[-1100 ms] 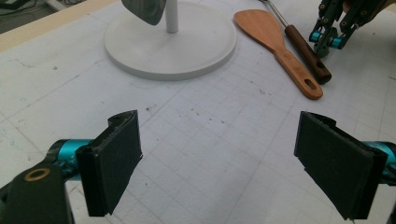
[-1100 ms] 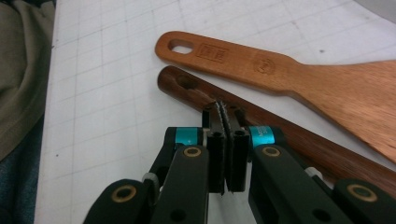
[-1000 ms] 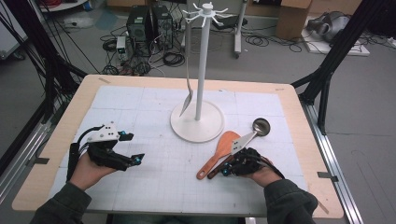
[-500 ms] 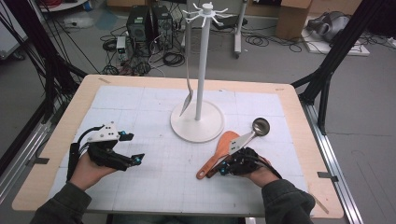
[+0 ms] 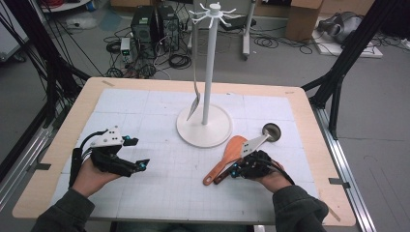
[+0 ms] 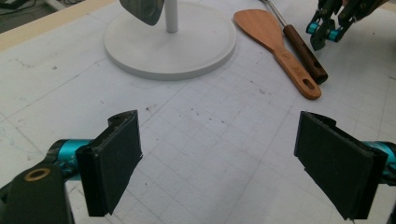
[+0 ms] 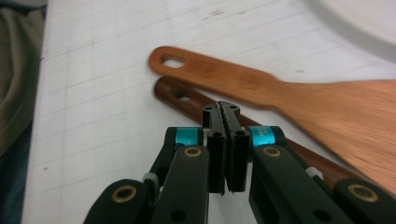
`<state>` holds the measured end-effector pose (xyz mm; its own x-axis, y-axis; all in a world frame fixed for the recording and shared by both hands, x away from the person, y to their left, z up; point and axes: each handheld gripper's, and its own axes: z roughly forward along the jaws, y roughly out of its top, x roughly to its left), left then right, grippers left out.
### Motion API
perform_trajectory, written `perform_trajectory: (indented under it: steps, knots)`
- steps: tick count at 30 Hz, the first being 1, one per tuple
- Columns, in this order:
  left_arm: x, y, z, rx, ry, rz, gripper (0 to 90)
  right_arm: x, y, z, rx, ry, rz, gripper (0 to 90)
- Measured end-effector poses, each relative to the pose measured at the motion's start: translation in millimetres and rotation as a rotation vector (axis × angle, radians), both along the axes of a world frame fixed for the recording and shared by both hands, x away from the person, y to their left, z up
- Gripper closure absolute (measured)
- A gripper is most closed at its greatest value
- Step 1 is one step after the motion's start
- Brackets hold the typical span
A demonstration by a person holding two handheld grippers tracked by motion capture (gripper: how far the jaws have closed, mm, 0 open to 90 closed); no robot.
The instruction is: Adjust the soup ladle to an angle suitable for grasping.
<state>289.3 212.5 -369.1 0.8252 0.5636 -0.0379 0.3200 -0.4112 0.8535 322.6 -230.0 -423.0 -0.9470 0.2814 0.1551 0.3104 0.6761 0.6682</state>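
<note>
A white hook stand (image 5: pixel 208 126) rises mid-table, with a metal spoon (image 5: pixel 195 104) hanging beside its pole. To its right lie a wooden spatula (image 5: pixel 227 155) and a ladle (image 5: pixel 270 131) with a dark handle, side by side. My right gripper (image 5: pixel 233 172) hovers at their handle ends, shut with nothing between its pads. In the right gripper view its tips (image 7: pixel 224 114) sit just over the dark handle (image 7: pixel 180 95), next to the spatula (image 7: pixel 280 93). My left gripper (image 5: pixel 138 152) rests at the left, open and holding nothing. Its pads (image 6: pixel 116 158) stand far apart over the bare mat.
A white gridded mat (image 5: pixel 159 193) covers the wooden table (image 5: pixel 77 116). The stand's round base (image 6: pixel 170 42) lies ahead of the left gripper, with the right gripper (image 6: pixel 327 28) beyond it. A sleeve (image 7: pixel 18 70) is close by. Cables and boxes lie on the floor behind.
</note>
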Motion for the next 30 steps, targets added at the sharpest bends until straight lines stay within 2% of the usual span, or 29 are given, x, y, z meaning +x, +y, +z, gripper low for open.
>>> perform_trajectory:
  steps: [6,13,19,25,30]
  knots:
    - [-0.2,-0.2,0.0,0.003,0.000,0.001,15.3,9.8,-21.5,7.7,0.027,-0.028,-0.122,89.5]
    - [0.2,-0.4,-0.2,0.004,-0.001,-0.002,15.3,24.2,-38.9,5.6,0.003,-0.051,-0.237,89.5]
    - [0.3,-0.9,-0.5,0.005,0.001,-0.004,15.3,35.9,-46.3,2.8,-0.013,-0.066,-0.297,89.5]
    - [0.6,-1.1,-0.7,0.009,0.001,-0.006,15.3,46.8,-59.2,-2.1,-0.014,-0.080,-0.388,89.5]
    - [0.5,-1.1,-0.8,0.008,0.001,-0.007,15.3,56.5,-64.2,-3.4,-0.053,-0.092,-0.440,89.5]
